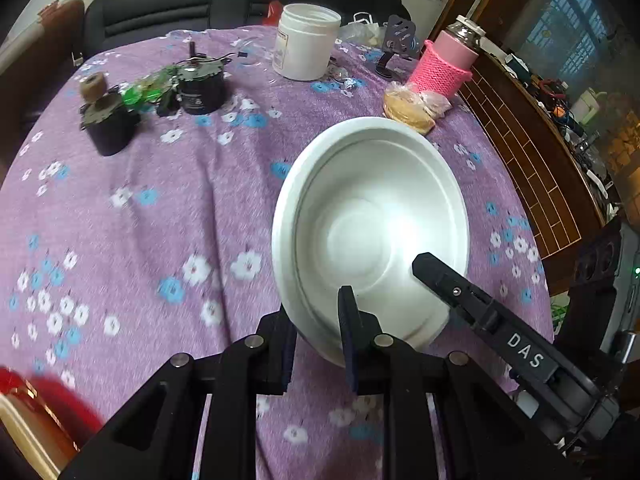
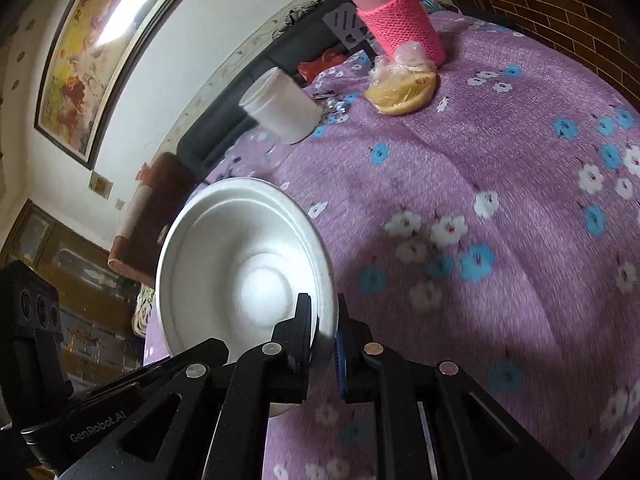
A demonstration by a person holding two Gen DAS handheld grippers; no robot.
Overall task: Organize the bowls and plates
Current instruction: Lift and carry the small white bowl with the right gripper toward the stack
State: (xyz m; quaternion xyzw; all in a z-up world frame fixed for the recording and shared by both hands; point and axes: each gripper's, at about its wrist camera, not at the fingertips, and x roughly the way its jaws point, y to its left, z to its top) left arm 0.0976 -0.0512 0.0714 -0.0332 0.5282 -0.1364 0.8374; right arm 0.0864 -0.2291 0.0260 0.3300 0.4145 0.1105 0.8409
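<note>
**Two tools, one white bowl, lifted over the floral tabletop**

You hold a white bowl [image 1: 370, 232] between both tools, clear of the purple floral tabletop [image 1: 160, 208]. Your left tool [image 1: 318, 332] is clamped on the bowl's near rim, one finger outside the wall, the other inside. Your right tool [image 2: 324, 336] pinches the opposite rim the same way, jaws squeezed down to the wall's thickness. The bowl lies straight ahead of each tool, tilted, its open face turned toward both cameras, so neither hand is nearer. Any coming placement likely turns on that shared grip: one tool must let go before the other can carry. The left view shows your right tool reaching in from the right over the bowl's floor, plus black motors [image 1: 200, 88] far ahead to the left. The right view instead shows a framed painting [image 2: 100, 52] on the wall.
</note>
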